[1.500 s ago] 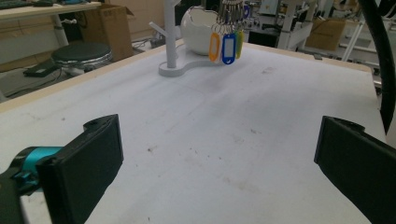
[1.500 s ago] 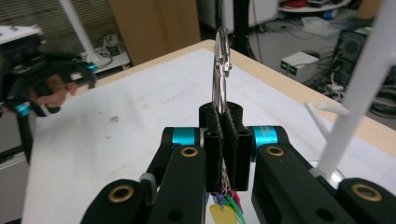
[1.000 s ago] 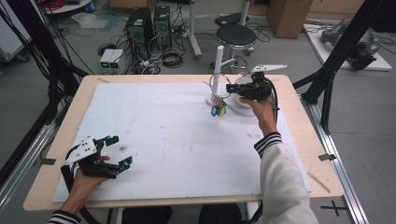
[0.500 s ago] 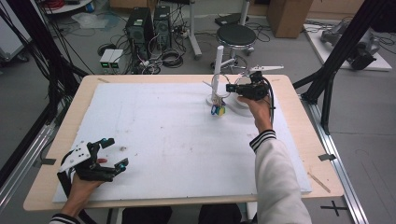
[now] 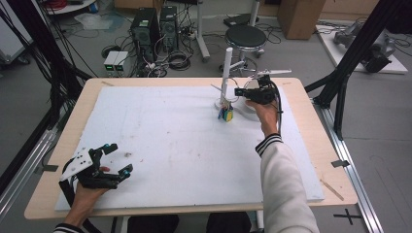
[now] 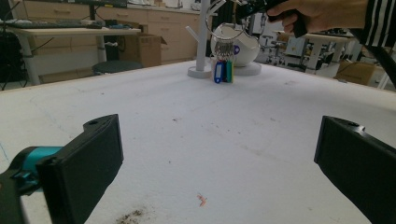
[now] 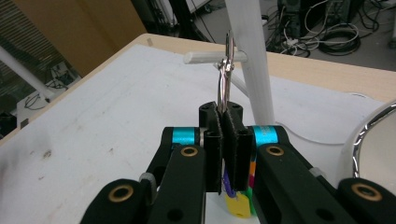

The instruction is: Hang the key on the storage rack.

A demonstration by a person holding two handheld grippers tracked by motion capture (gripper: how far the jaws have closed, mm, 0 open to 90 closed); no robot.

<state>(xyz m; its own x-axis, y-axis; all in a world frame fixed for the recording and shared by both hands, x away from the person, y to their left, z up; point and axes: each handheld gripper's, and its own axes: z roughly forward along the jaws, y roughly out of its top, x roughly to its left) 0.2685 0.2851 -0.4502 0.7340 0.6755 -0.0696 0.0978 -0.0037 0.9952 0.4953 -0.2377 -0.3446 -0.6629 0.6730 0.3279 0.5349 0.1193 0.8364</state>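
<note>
Your right gripper, clamped on the key ring, has sunk toward the white stand's peg; left gripper waits open, near left

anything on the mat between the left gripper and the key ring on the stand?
Nothing solid. In the left gripper view the white mat runs bare from the left gripper to the key ring, apart from small dirt specks.

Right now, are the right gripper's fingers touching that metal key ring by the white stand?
Touching. The right gripper view shows the right gripper with its fingers pressed together on the key ring, whose loop rises from between them toward the white stand.
</note>
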